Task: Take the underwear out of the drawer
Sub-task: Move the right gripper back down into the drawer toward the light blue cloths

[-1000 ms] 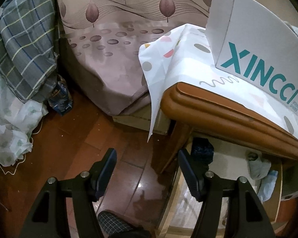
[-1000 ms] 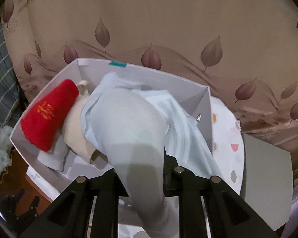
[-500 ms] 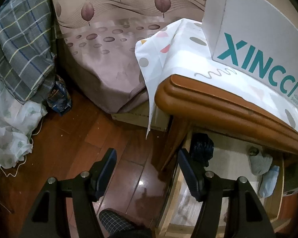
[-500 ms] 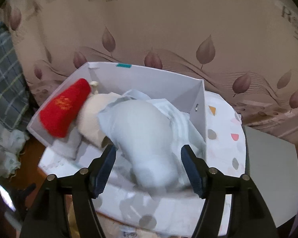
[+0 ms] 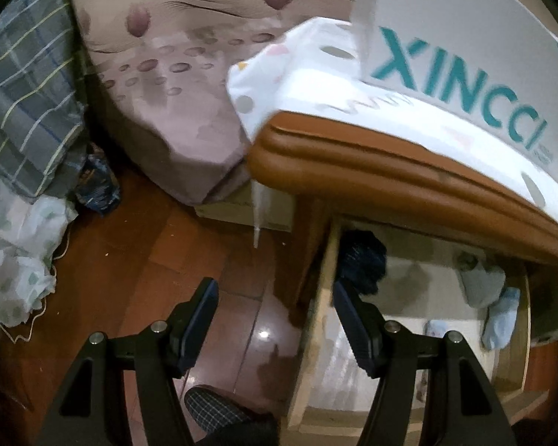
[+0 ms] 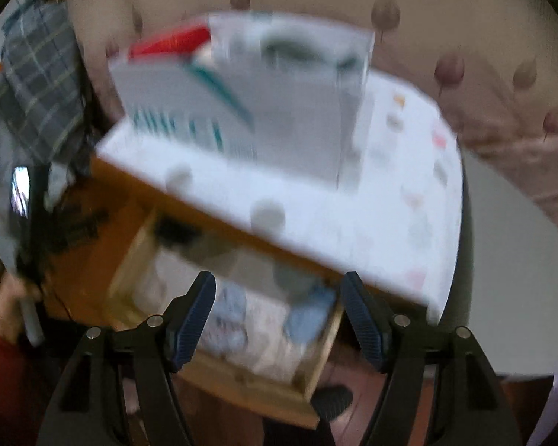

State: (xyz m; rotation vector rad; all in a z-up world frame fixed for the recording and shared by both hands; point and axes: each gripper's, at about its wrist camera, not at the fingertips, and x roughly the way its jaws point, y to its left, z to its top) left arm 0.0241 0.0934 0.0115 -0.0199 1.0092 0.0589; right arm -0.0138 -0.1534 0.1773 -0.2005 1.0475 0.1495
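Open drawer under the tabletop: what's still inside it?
In the drawer: a dark navy garment at its left rear corner, a pale grey piece and a light blue piece on the right. The tabletop covers the back strip.

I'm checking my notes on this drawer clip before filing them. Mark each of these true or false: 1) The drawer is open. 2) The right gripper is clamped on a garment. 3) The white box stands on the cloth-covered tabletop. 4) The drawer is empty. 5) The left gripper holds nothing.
1) The drawer is open: true.
2) The right gripper is clamped on a garment: false. Its jaws have just been opening, and nothing is between them.
3) The white box stands on the cloth-covered tabletop: true.
4) The drawer is empty: false. A dark garment and pale blue garments lie in it.
5) The left gripper holds nothing: true.
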